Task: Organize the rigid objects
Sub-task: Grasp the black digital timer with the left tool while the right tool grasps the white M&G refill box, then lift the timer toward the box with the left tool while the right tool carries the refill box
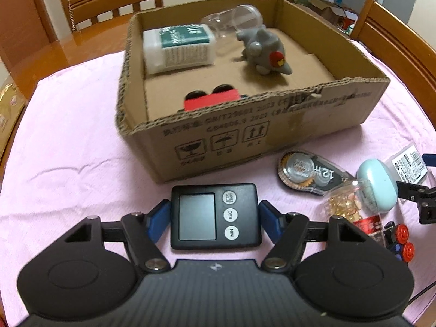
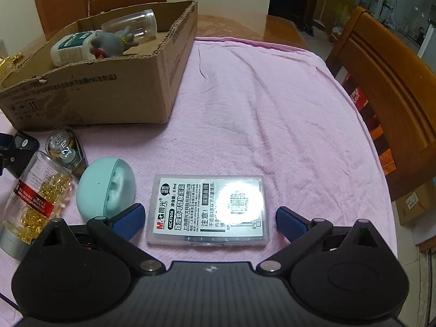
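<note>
My left gripper [image 1: 214, 215] pinches the black timer [image 1: 214, 215] by its two side edges, blue pads [image 1: 158, 219] against it, on the pink cloth [image 1: 68, 150]. My right gripper [image 2: 209, 218] stands spread around the clear plastic case [image 2: 209, 209], pads apart from it. Ahead, the cardboard box [image 1: 272, 125] holds a white bottle [image 1: 178, 47] lying down, a clear empty jar [image 1: 234, 21], a grey toy [image 1: 263, 51] and a red block [image 1: 211, 100]; the right view hides that block behind the wall. Beside the box lie a correction tape [image 2: 65, 147], a mint round case [image 2: 106, 189] and a capsule bottle [image 2: 35, 199].
</note>
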Demonstrator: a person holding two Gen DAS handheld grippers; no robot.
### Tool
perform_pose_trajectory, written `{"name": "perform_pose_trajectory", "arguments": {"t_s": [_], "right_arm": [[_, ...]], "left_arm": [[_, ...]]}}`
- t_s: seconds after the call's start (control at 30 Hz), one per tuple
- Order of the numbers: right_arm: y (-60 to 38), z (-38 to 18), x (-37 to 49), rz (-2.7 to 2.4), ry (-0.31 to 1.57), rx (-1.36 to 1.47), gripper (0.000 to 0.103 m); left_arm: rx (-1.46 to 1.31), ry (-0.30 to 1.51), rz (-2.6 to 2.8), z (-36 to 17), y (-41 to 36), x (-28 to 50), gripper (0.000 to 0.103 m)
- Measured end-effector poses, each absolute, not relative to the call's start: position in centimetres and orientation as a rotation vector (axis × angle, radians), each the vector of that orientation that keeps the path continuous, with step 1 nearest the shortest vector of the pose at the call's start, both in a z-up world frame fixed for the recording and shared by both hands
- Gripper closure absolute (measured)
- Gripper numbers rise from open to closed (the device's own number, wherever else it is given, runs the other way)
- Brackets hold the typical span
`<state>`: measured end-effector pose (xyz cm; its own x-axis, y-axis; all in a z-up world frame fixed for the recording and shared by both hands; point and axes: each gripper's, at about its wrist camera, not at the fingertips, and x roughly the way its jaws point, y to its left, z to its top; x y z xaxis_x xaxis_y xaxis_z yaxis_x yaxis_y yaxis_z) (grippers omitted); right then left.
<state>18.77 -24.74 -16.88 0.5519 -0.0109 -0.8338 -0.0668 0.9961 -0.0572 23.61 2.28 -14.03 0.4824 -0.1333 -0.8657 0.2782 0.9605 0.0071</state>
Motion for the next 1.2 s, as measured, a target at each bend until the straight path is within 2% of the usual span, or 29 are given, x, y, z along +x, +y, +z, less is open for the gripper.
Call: {"name": "perform_pose_trajectory", "arguments": {"t_s": [0.13,0.33,0.57,1.0,1.2], "right_arm": [[-24.4,-16.9,19.1,0.062,0.971,-0.112,0.0],[-24.1,-16.5,19.3,0.067,0.975,-0.113,0.007],[-24.7,-16.4,19.7,0.052,0.985,-0.089,0.009],[-22.1,-16.1,18.3,0.095,0.963,-0.245,0.011],[-22.4,-16.0,19.0,0.104,0.972,-0.225,0.01]], "left_arm": [[0.147,1.043,-0.236,-14.0,2.7,23.3,0.034],[0.145,1.045,-0.228,-14.0,2.5,23.2,0.033],[0.151,1.042,-0.23,-14.1,2.4,23.2,0.032],[0.159,1.048,-0.239,-14.0,2.3,23.1,0.032],[0.163,1.047,-0.241,-14.0,2.2,23.1,0.032]]}}
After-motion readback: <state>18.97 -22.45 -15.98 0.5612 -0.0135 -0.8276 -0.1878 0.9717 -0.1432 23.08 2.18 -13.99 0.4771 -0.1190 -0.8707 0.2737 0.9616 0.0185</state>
